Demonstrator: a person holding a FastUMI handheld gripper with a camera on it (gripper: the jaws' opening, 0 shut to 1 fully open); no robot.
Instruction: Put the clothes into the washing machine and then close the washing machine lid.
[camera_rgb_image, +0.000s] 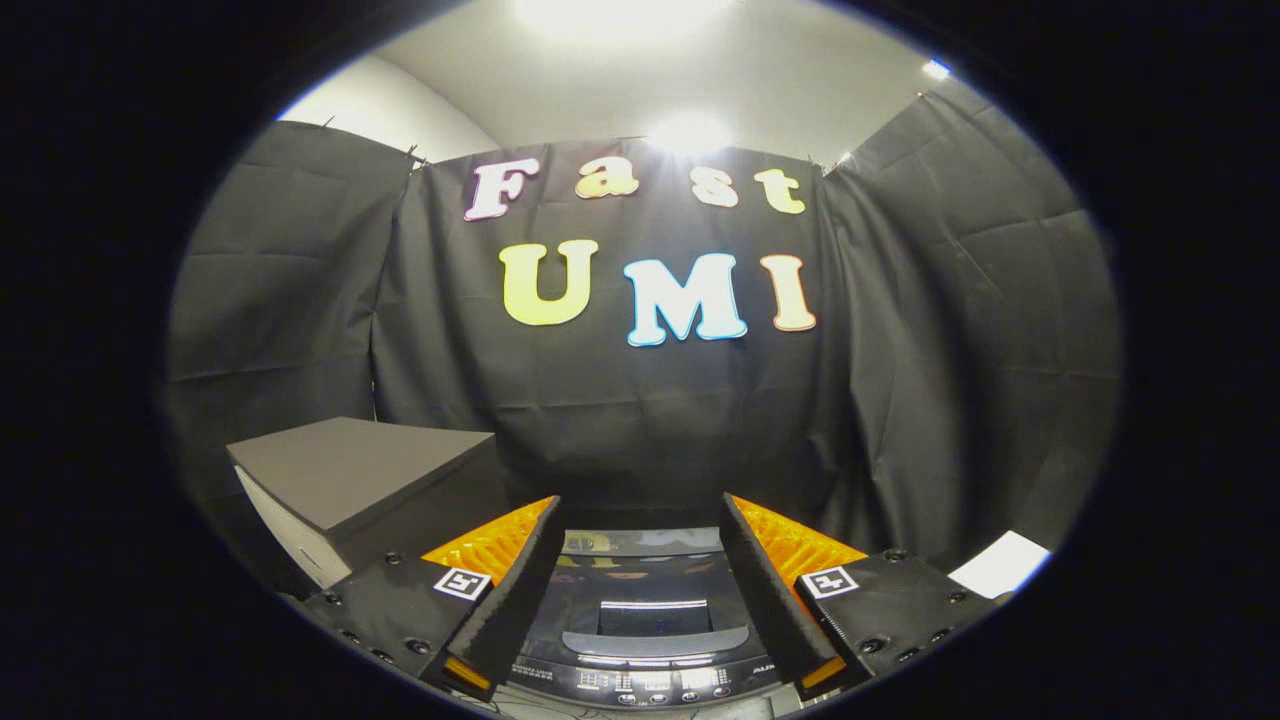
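The gripper (640, 590) is held with its two fingers (515, 600) spread apart and nothing between them. Below and just ahead of the fingers, seen through the gap, sits the washing machine (640, 640). Its lid (645, 600) lies flat on top, with the control panel (650, 683) on the side nearest the gripper. To the left of the left finger and a little beyond it stands a box (350, 480), near the machine. To the right of the right finger lies a flat sheet (1000, 563). The booth wall (950, 350) hangs behind them all.
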